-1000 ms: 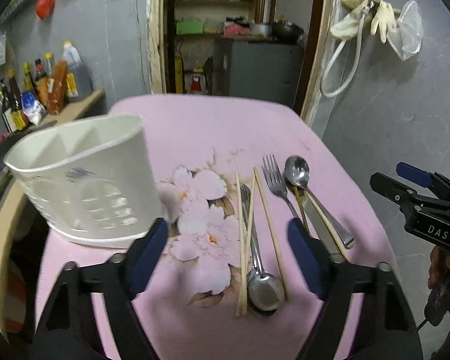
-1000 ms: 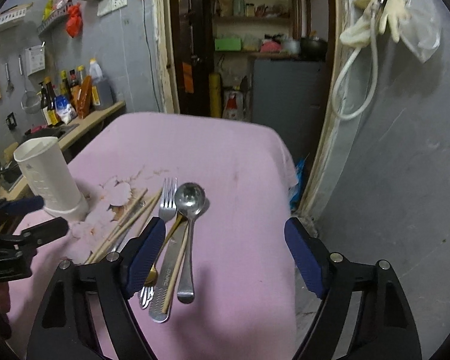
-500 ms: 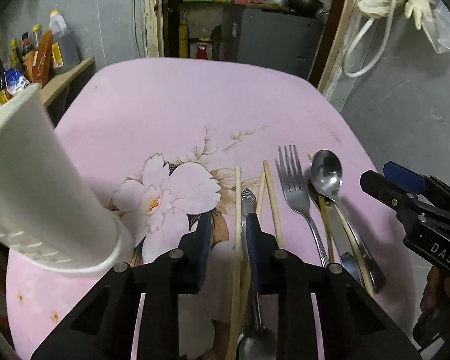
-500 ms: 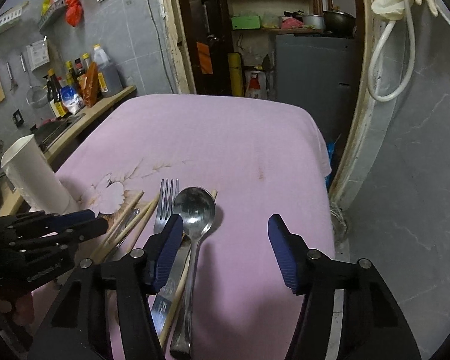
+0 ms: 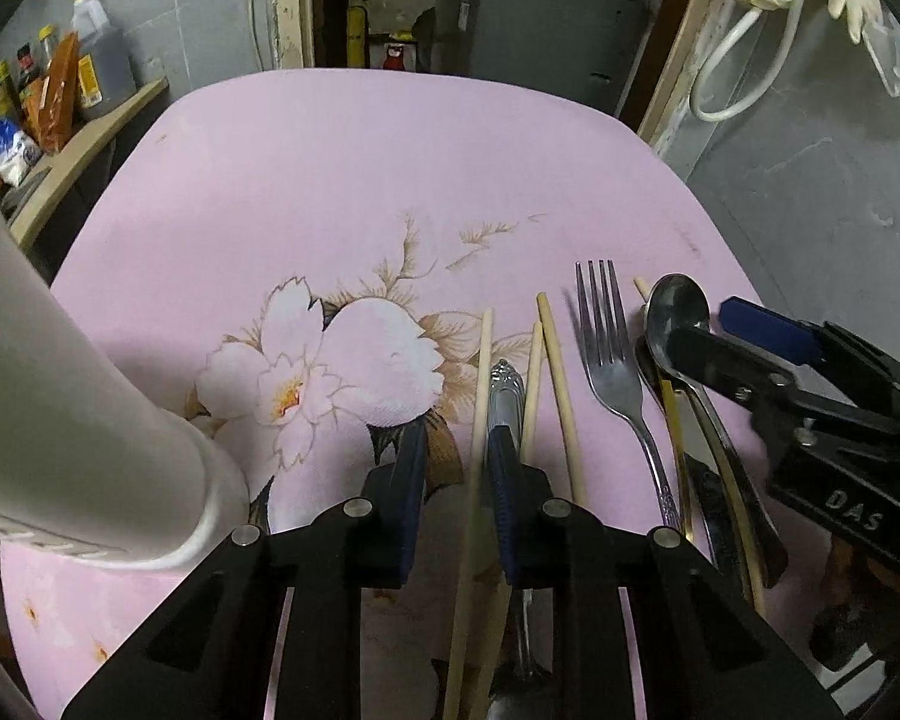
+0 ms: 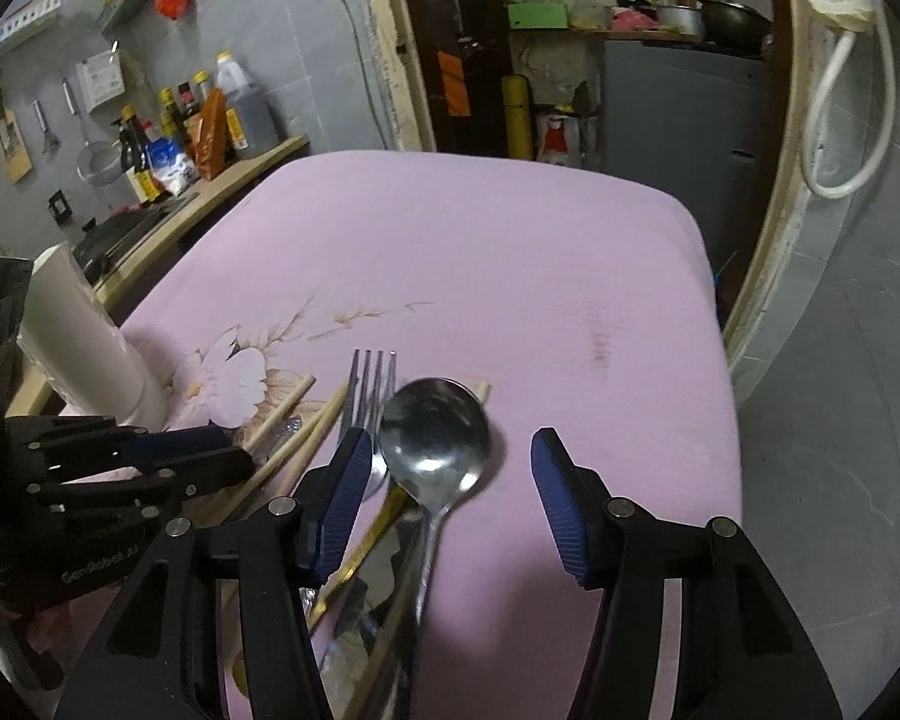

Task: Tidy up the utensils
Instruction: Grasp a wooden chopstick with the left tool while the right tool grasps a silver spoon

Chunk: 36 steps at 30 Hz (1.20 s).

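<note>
Left claw [image 5: 453, 468] now low over the chopstick [image 5: 480, 396] beside the white holder [image 5: 78, 420], jaws narrowed around it, right claw [image 6: 450, 498] lowered over the spoon [image 6: 435, 444], jaws narrower than before.

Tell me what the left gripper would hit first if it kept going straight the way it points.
Most likely the chopstick lying between the left gripper's narrowed pads, then the pink tablecloth beneath. A spoon handle sits right beside it, so depth leaves some doubt.
</note>
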Each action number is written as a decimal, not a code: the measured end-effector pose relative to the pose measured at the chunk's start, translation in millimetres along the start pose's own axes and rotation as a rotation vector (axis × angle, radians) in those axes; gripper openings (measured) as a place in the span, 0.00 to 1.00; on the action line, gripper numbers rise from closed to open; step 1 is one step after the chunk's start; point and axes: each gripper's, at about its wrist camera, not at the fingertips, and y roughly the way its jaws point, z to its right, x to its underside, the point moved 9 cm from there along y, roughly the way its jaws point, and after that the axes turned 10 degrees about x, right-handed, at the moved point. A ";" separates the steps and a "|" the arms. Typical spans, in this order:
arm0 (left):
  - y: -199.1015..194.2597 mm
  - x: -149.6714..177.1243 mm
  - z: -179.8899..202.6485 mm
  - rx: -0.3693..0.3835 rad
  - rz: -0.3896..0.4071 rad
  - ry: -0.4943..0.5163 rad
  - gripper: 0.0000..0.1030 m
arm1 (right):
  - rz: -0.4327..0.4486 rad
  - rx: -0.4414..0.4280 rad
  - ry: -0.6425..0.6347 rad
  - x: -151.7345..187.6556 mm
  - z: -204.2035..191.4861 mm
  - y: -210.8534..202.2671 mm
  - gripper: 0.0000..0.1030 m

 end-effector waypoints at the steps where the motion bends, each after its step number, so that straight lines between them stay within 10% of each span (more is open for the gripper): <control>1: -0.9 1.7 -0.5 0.001 0.000 -0.007 0.18 | -0.010 -0.005 -0.009 -0.4 -2.5 3.2 0.52; 6: 1.3 7.1 -1.2 -0.025 -0.004 -0.023 0.04 | -0.063 0.023 -0.037 3.8 -5.6 16.9 0.52; 24: -43.7 55.9 -2.2 -0.043 0.106 -0.225 0.03 | -0.050 0.061 -0.041 14.6 5.0 2.8 0.37; 36: -35.5 53.5 -4.5 -0.019 -0.023 -0.194 0.03 | -0.071 0.081 -0.042 15.1 2.3 9.0 0.42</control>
